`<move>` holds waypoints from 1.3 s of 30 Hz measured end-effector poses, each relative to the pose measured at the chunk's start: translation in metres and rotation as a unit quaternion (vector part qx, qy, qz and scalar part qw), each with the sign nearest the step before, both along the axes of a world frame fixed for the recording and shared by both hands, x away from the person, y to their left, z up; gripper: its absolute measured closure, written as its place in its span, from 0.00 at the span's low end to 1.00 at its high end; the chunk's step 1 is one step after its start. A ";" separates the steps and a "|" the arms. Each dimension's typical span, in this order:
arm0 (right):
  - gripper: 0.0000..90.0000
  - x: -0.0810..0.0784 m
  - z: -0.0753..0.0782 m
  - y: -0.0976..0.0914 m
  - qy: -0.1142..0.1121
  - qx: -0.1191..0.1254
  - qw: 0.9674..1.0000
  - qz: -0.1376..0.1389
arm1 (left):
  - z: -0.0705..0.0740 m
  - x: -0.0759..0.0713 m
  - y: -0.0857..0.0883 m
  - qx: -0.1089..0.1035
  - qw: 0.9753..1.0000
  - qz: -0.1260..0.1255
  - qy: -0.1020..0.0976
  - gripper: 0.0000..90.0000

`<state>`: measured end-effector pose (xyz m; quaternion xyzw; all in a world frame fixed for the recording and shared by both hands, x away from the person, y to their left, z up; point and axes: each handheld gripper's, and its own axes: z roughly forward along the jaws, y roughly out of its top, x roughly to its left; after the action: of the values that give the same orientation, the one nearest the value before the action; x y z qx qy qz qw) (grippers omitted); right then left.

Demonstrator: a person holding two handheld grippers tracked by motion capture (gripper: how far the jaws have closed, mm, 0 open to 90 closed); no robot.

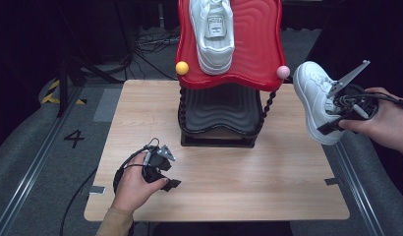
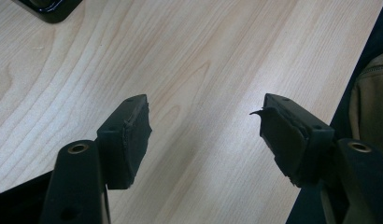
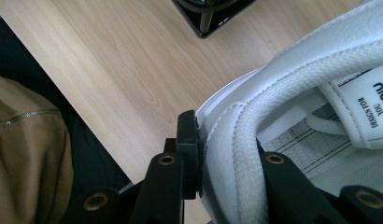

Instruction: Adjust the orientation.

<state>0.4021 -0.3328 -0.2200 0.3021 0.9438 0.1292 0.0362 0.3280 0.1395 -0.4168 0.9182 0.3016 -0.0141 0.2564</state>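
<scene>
Right gripper [image 1: 332, 120] jaws clamp the collar wall of the white shoe [image 1: 315, 98], held clear of the counter [image 1: 268, 182], apparently for shelving beside its mate [image 1: 213, 34]; left gripper [image 1: 162, 179] idles, jaws wide, empty.

The light wooden worktop [image 1: 268, 187] carries a black two-tier rack [image 1: 219, 118] at its far middle. The rack's red wavy top shelf [image 1: 261, 44] holds a white sneaker [image 1: 213, 32].
</scene>
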 end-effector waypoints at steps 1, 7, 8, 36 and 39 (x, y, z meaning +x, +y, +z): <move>0.87 0.000 0.003 0.000 -0.004 0.000 1.000 0.000 | 0.000 0.000 0.000 -0.001 1.000 0.000 0.000 0.38; 0.87 0.000 0.027 0.003 -0.020 0.006 1.000 -0.002 | -0.001 0.002 0.001 -0.006 1.000 0.000 0.002 0.38; 0.87 0.000 0.031 0.003 -0.022 0.006 1.000 -0.003 | -0.002 0.003 0.001 -0.005 1.000 -0.001 0.003 0.38; 0.87 0.013 0.130 0.068 -0.078 -0.021 0.997 0.018 | -0.004 0.012 0.000 0.003 1.000 -0.011 0.001 0.38; 0.87 0.014 0.136 0.078 -0.084 -0.022 0.996 0.024 | -0.005 0.011 0.003 0.002 1.000 -0.009 -0.001 0.38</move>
<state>0.4165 -0.2549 -0.0845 0.2664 0.9471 0.1344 0.1183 0.3394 0.1421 -0.4217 0.9216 0.2927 -0.0149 0.2545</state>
